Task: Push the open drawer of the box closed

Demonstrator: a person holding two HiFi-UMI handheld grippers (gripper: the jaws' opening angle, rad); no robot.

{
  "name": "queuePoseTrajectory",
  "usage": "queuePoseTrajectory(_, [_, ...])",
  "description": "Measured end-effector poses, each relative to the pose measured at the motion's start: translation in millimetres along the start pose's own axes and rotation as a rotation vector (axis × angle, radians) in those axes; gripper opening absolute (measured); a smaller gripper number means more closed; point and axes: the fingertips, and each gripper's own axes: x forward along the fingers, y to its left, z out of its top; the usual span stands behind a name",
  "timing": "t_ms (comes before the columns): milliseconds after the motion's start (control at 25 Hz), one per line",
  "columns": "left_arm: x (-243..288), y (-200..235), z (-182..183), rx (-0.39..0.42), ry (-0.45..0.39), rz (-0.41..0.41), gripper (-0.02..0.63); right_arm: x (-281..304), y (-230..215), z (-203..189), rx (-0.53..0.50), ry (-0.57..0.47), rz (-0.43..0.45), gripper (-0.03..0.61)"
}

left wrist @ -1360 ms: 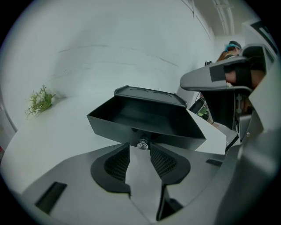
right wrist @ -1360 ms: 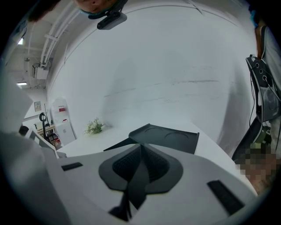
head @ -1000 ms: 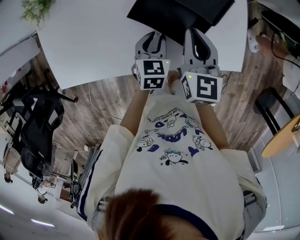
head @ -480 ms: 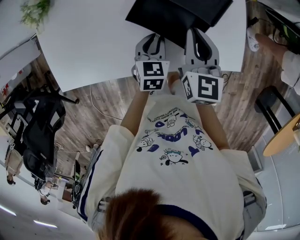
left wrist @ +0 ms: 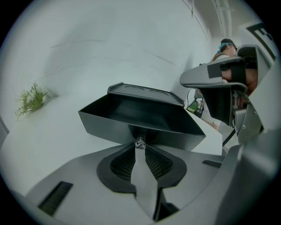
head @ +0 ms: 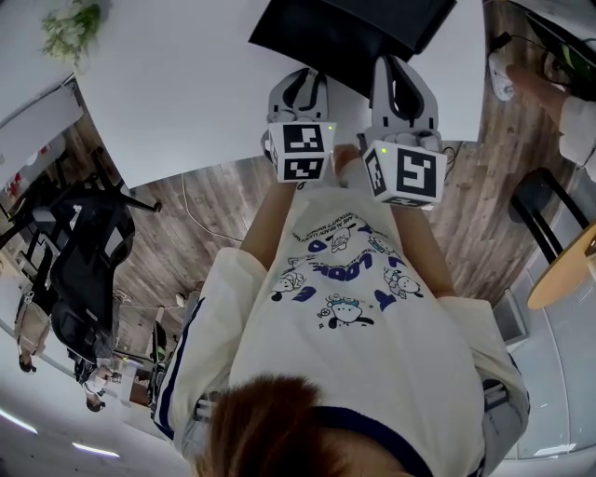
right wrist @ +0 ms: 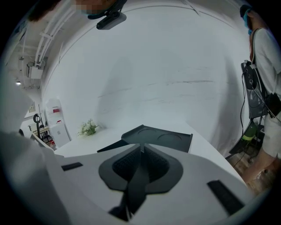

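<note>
A black box [head: 354, 33] stands on the white table [head: 186, 93]. Its open drawer [left wrist: 140, 115] faces me in the left gripper view, empty, with a small silver knob [left wrist: 140, 142] on its front. My left gripper [left wrist: 139, 146] [head: 300, 76] has just been closing and is now shut on that knob, which sits between the fingertips. My right gripper [right wrist: 141, 148] [head: 396, 67] is shut on nothing. It hovers beside the left one and looks over the box's lid [right wrist: 160, 137]. Its body also shows in the left gripper view [left wrist: 219, 83].
A small green plant [head: 70, 20] [right wrist: 89, 127] sits at the table's far left. The table's near edge runs just under the grippers. A black office chair [head: 84, 252] stands on the wooden floor at the left. Another person [right wrist: 268, 88] stands at the right.
Both grippers stay where they were at the box's front. The head view has only shifted slightly.
</note>
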Motion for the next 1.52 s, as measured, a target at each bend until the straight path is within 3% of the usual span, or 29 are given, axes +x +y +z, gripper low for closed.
queuePoseTrajectory(1520, [37.0, -10.0, 37.6, 0.047, 0.007, -0.062, 0.075, 9.8, -30.6, 9.0, 0.060, -0.002, -0.118, 0.040])
